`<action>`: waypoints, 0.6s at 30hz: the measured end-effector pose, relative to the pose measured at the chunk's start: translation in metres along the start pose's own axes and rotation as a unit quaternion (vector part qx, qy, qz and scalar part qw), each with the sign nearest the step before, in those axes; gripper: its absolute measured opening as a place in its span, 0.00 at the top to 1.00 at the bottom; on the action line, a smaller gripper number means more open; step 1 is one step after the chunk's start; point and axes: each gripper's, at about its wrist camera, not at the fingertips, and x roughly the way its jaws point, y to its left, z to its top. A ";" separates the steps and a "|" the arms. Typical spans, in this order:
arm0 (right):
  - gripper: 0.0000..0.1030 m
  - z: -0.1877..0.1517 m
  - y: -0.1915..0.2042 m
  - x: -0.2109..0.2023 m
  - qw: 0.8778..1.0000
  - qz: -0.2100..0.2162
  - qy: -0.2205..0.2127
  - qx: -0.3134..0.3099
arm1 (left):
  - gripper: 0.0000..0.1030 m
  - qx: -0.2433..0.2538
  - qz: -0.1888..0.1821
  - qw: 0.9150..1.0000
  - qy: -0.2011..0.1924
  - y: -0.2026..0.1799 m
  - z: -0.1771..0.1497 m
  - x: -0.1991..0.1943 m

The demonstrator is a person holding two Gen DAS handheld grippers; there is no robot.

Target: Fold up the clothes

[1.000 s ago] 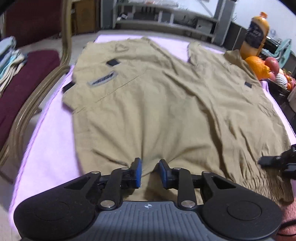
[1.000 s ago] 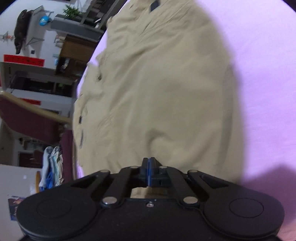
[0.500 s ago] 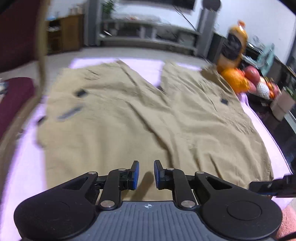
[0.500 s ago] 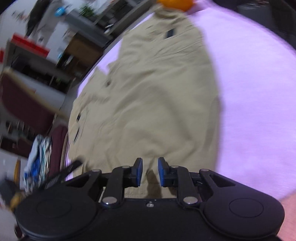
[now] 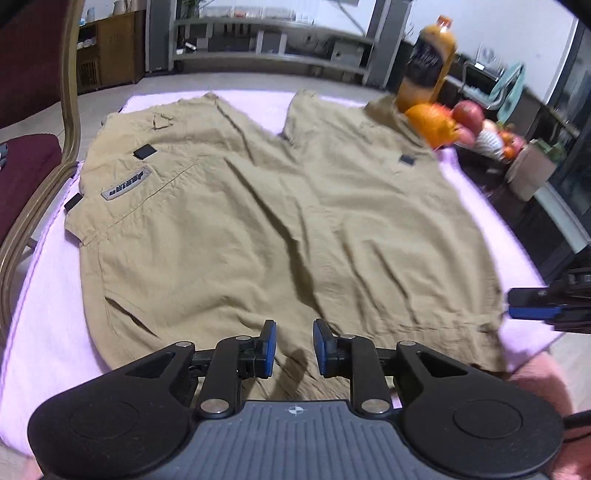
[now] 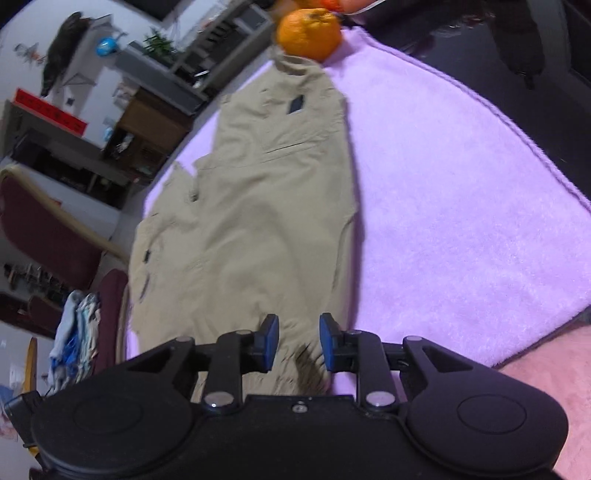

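Note:
Tan cargo shorts point(image 5: 258, 221) lie spread flat on a lilac towel point(image 5: 48, 332), waistband nearest me and both legs pointing away. My left gripper point(image 5: 294, 347) hovers over the middle of the waistband. Its jaws are opening, with nothing pinched between the blue pads. In the right wrist view the shorts point(image 6: 251, 229) run away to the upper left. My right gripper point(image 6: 298, 341) hangs over the waistband's right corner, jaws also opening and free of the cloth. That gripper point(image 5: 532, 308) also shows at the right edge of the left wrist view.
An orange drink bottle point(image 5: 428, 62) and a pile of fruit point(image 5: 469, 122) stand at the far right corner, an orange point(image 6: 309, 33) touching the leg hem. A maroon chair point(image 5: 26, 173) with stacked clothes point(image 6: 77, 325) flanks the left side. Bare towel point(image 6: 461, 221) lies right of the shorts.
My right gripper, shut at the waistband a second ago, has opened and lifted away. Both grippers have drawn back and up, so more of the shorts shows.

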 end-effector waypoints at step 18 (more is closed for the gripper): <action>0.66 0.017 0.032 -0.060 0.995 0.057 -0.061 -0.048 | 0.60 0.084 0.031 0.993 -0.076 -0.058 0.027 -0.034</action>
